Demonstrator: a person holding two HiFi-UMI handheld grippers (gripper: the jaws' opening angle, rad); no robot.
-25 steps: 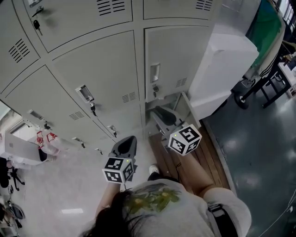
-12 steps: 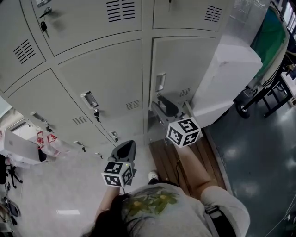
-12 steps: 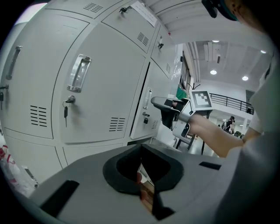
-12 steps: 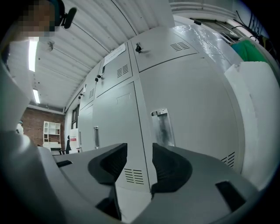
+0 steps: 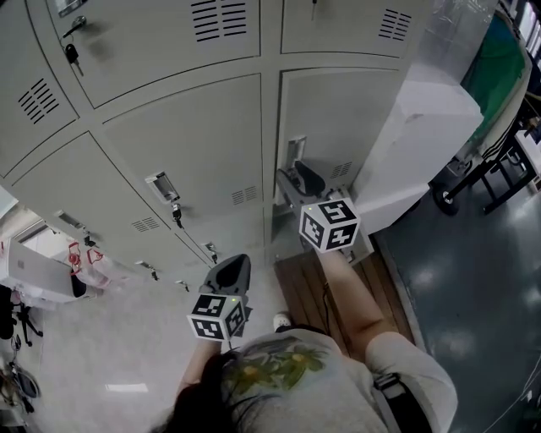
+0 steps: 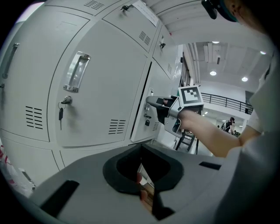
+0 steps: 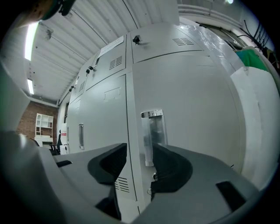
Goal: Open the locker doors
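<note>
The print on a paper sheet (image 6: 145,12) stuck to an upper locker is too small to read, and the cube (image 5: 330,224) on each gripper bears only black-and-white square markers. The right gripper (image 5: 296,179), held level on an outstretched forearm (image 5: 351,287), faces the clear handle (image 7: 152,131) of the right-column locker door (image 5: 338,118); its jaws have just been opening and stand wide, with the handle ahead between them but not gripped. The left gripper (image 5: 234,260) hangs low near the body with its jaws together and empty. A key (image 5: 176,213) hangs at the middle door (image 5: 194,135), and a white box-shaped unit (image 5: 414,127) stands against the lockers' right side.
</note>
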